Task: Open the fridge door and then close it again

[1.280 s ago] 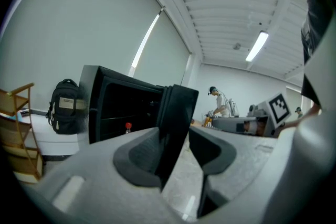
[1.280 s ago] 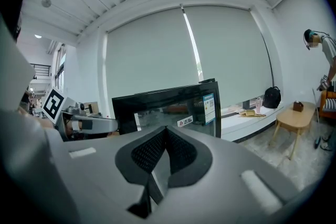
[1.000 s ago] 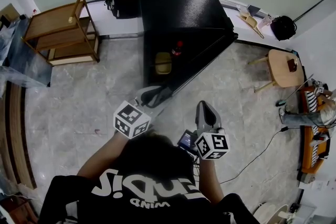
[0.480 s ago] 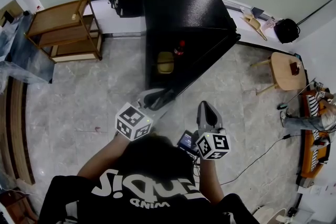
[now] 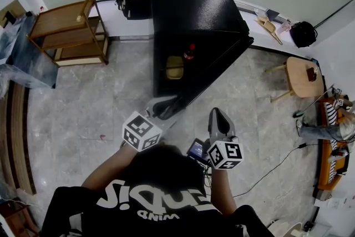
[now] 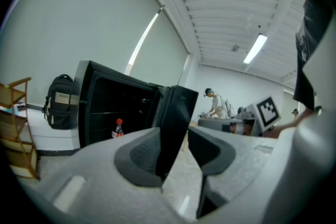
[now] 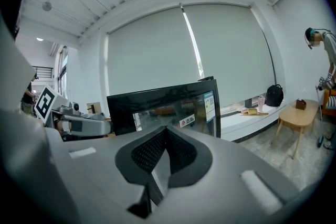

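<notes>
Glossy black fridge door (image 7: 157, 107), matt grey ribbed fingers (image 6: 143, 157), polished stone-look floor (image 5: 83, 114), bare wooden shelf (image 5: 58, 22)

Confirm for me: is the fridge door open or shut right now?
Open. The fridge door stands angled out from the cabinet, the bottle inside shows, and the door's edge sits between the left tongs.

The person reaches both bare forearms forward, left arm (image 5: 105, 166) out further than the right arm (image 5: 220, 192). The left gripper (image 5: 166, 102) points a little below level, its 2 jaws apart, with the fridge door (image 6: 176, 113) edge standing between them against the left-hand pad only. The right gripper (image 5: 217, 115) hangs beside it, also nearly level, its 2 pads (image 7: 178, 152) pressed together on nothing.
</notes>
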`<action>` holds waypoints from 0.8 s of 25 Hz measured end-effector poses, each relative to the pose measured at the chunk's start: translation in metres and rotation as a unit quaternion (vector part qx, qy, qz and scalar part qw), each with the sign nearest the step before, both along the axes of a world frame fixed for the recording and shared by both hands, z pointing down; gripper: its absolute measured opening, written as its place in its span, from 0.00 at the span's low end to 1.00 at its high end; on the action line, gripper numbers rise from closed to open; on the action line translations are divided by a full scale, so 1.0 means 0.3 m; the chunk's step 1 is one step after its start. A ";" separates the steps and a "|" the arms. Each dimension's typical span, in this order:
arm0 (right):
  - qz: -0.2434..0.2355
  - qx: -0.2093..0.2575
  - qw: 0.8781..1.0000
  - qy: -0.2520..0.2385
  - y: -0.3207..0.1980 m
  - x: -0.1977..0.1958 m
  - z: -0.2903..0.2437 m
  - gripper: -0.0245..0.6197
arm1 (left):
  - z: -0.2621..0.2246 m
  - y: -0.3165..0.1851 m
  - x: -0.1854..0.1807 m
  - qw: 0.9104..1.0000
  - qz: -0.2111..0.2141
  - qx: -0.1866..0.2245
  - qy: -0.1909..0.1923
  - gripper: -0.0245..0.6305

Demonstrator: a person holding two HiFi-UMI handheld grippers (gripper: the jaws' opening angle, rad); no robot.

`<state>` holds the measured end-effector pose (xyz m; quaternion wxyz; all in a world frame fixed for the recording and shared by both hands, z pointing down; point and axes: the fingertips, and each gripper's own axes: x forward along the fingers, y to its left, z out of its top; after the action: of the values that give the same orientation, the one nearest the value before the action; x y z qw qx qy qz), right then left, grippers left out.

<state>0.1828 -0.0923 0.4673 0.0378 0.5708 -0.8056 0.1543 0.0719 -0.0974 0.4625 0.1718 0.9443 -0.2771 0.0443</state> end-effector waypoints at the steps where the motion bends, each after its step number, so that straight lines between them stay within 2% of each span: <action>1: -0.001 0.000 1.000 0.000 -0.002 0.000 -0.001 0.03 | -0.001 0.000 0.001 1.000 -0.001 0.000 0.000 0.29; 20: -0.002 -0.004 1.000 0.005 -0.076 -0.038 0.004 0.04 | 0.000 -0.056 -0.055 1.000 -0.004 0.012 -0.001 0.30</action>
<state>0.1714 -0.1151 0.4686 0.0448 0.5701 -0.8057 0.1543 0.0553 -0.1141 0.4626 0.1607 0.9450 -0.2818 0.0410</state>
